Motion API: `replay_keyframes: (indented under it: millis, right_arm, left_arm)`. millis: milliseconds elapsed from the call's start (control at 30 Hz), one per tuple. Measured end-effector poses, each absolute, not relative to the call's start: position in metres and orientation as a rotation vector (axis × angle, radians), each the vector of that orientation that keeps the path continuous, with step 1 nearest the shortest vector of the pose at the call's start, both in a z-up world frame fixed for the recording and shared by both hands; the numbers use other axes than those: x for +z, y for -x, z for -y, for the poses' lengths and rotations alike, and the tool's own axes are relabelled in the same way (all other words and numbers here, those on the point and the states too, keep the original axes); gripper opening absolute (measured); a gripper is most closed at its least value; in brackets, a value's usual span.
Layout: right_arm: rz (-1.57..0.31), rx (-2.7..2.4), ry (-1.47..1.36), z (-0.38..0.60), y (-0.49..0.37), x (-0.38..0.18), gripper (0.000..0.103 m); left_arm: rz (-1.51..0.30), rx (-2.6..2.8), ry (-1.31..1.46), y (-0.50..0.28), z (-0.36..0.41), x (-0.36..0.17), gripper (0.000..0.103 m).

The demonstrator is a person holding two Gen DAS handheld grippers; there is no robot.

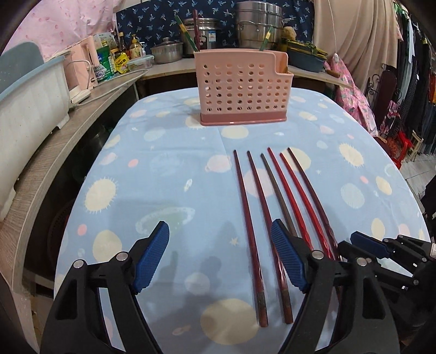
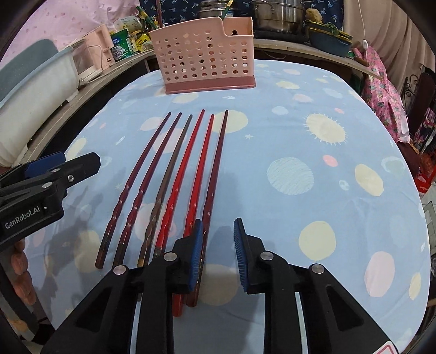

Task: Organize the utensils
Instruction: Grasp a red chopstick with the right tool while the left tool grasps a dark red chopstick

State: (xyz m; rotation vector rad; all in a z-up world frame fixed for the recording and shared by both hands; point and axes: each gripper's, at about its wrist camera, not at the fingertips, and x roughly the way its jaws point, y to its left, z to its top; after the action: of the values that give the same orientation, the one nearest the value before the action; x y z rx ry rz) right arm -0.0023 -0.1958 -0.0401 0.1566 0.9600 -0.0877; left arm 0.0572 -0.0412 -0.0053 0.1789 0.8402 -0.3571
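Observation:
Several red and dark chopsticks [image 1: 272, 196] [image 2: 188, 168] lie side by side on the blue planet-print tablecloth [image 1: 169, 168] [image 2: 313, 130], tips toward a pink perforated utensil holder [image 1: 242, 92] [image 2: 204, 60] standing at the far end. My left gripper [image 1: 220, 258] [image 2: 79, 160] hovers open and wide over the thick ends of the leftmost chopsticks; one lies between its fingers, untouched. My right gripper [image 2: 218, 256] [image 1: 381, 241] is low over the right end of the row, its jaws narrowly apart with only cloth in the gap. The rightmost chopstick runs under its left pad [image 2: 196, 256].
A grey counter [image 1: 90, 109] along the left carries a white tub [image 1: 30, 98], a pink kettle [image 1: 81, 68] and bottles. Steel pots [image 1: 259, 24] stand behind the holder. Hanging clothes [image 1: 408, 81] and a red stool are off the table's right edge.

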Motion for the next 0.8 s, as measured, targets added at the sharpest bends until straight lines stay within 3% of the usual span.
replay_keyframes:
  millis: [367,600,800]
  right_arm:
    - [-0.968,-0.076,-0.126,0.187,0.009,-0.043,0.017]
    - [-0.975,-0.090,-0.125,0.190,0.013,-0.046,0.008]
    - [-0.973,-0.107,-0.133,0.195,0.018,-0.046,0.007]
  left_arm:
    - [-0.872,-0.393,-0.188,-0.041,0.041,-0.019,0.070]
    - [-0.905,-0.403,-0.198,-0.034,0.040,-0.029,0.066]
    - [-0.933,-0.408,-0.209,-0.029,0.036,-0.038,0.066]
